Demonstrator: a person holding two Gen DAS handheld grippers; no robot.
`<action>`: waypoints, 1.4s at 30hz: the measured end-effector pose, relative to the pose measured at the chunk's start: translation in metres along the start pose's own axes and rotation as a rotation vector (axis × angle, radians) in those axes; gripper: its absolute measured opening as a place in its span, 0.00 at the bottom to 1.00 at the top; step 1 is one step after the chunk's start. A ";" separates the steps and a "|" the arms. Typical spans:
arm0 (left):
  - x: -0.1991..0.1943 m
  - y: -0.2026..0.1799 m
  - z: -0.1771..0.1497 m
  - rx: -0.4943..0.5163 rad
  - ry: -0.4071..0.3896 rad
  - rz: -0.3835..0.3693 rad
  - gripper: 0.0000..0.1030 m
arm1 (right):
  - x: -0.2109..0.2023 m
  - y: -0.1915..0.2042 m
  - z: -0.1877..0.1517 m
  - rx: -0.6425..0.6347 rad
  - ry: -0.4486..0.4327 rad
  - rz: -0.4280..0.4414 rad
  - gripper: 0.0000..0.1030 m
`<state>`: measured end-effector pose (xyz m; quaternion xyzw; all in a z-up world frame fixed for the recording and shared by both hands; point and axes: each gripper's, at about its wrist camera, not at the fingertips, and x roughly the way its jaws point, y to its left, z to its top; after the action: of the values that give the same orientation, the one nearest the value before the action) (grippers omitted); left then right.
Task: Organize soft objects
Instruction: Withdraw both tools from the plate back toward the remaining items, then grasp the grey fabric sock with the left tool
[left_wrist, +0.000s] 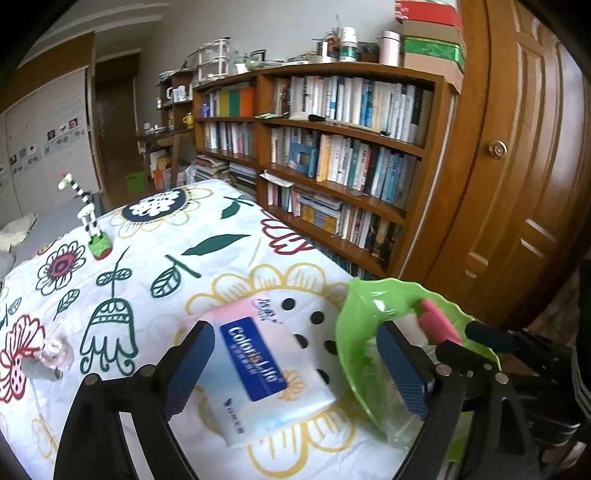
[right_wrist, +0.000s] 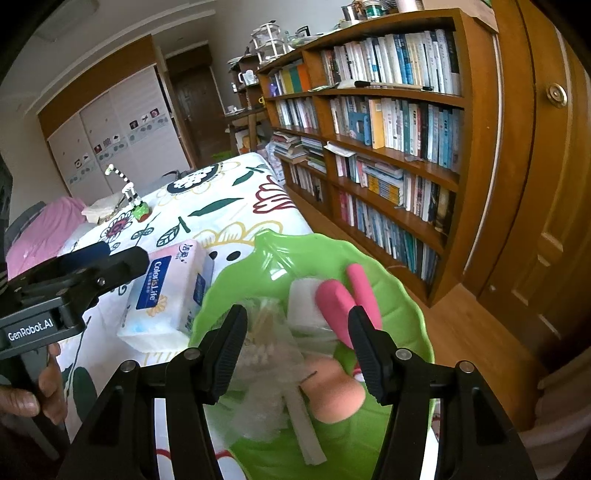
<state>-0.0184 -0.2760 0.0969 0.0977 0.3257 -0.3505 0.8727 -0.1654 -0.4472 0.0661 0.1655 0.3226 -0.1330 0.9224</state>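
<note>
While your left gripper (left_wrist: 295, 373) stands wide apart, the tissue pack (left_wrist: 266, 373) lies loose between its fingers on the desk (left_wrist: 110, 302); your right gripper (right_wrist: 299, 350), half apart, grips nothing above the green dish (right_wrist: 402, 306).

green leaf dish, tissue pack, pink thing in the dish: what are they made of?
Green leaf dish: looks like glossy moulded plastic; bright glare spots, raised veins, scalloped rim.
Tissue pack: thin printed plastic film over soft paper, judging by its rounded, slightly crumpled corners.
Pink thing: matte, smooth, rounded edges; probably foam or rubber, cannot tell which.
</note>
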 end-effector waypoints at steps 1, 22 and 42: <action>-0.001 0.004 -0.001 -0.010 0.000 0.002 0.89 | 0.001 0.003 0.001 -0.005 0.001 0.000 0.57; -0.029 0.123 -0.029 -0.235 -0.009 0.141 0.92 | 0.024 0.096 0.033 -0.126 -0.003 0.091 0.57; -0.053 0.253 -0.065 -0.475 -0.010 0.347 0.92 | 0.046 0.205 0.022 -0.284 0.051 0.248 0.57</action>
<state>0.0907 -0.0350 0.0663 -0.0569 0.3727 -0.1103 0.9196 -0.0460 -0.2756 0.0983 0.0754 0.3383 0.0329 0.9374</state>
